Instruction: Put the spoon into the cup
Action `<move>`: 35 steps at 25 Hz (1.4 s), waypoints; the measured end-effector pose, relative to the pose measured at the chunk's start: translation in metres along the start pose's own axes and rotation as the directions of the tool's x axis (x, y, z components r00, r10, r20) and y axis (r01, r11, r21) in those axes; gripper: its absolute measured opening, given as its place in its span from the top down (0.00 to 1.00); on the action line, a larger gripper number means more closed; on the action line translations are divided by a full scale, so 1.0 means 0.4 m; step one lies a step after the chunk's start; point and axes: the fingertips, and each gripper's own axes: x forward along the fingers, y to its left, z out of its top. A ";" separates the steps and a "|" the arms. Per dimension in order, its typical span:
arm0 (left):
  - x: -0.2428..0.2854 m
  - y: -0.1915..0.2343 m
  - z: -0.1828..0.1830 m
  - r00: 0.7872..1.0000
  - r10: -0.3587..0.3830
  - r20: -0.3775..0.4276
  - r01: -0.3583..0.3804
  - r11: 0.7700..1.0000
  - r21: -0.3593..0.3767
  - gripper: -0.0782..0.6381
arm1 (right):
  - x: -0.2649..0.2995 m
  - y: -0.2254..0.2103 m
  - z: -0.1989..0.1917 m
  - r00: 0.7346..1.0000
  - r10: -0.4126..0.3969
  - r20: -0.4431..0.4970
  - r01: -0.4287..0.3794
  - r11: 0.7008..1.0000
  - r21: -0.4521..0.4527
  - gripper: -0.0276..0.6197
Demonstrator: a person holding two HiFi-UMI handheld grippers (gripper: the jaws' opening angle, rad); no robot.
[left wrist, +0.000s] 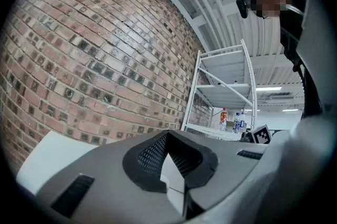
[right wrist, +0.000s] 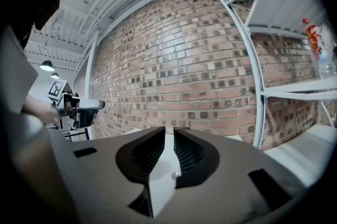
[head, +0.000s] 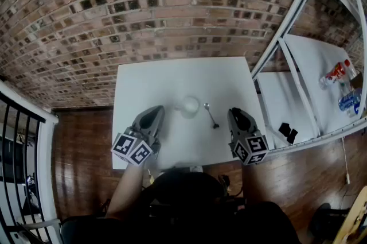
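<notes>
A white cup [head: 189, 106] stands near the middle of the white table [head: 172, 76]. Just right of it lies a metal spoon [head: 211, 115], its handle pointing away from me. My left gripper [head: 156, 109] hovers over the table's front left, left of the cup; its jaws [left wrist: 168, 133] meet at the tips with nothing between them. At the front right, right of the spoon, my right gripper [head: 236, 112] holds its jaws [right wrist: 169, 130] a narrow gap apart and empty. Neither gripper touches the cup or the spoon.
A brick wall [head: 172, 2] rises behind the table. A white shelf rack [head: 298, 82] stands to the right, with bottles [head: 338, 73] and small black items [head: 288, 132] on it. A black railing [head: 17, 139] is at the left, over a wooden floor [head: 80, 145].
</notes>
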 end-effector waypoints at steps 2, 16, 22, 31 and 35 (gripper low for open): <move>0.001 0.013 -0.002 1.000 0.010 -0.007 -0.010 1.000 0.009 0.89 | 0.015 -0.017 -0.021 1.000 -0.001 -0.026 0.001 1.000 -0.020 0.87; -0.057 0.052 -0.076 0.990 0.096 -0.107 -0.093 0.995 0.034 0.89 | 0.114 -0.057 -0.445 0.854 0.039 -0.519 -0.106 0.989 -0.101 0.72; -0.068 0.054 -0.084 0.988 0.102 -0.120 -0.101 0.995 0.015 0.89 | 0.134 -0.059 -0.545 0.786 0.022 -0.618 -0.091 0.993 -0.080 0.70; -0.120 0.072 -0.091 0.981 0.144 -0.132 -0.144 0.990 0.007 0.88 | 0.146 -0.059 -0.597 0.763 -0.015 -0.646 -0.038 0.997 -0.068 0.67; -0.135 0.087 -0.089 0.980 0.157 -0.120 -0.158 0.987 0.002 0.89 | 0.150 -0.055 -0.601 0.763 -0.017 -0.647 -0.039 0.997 -0.072 0.68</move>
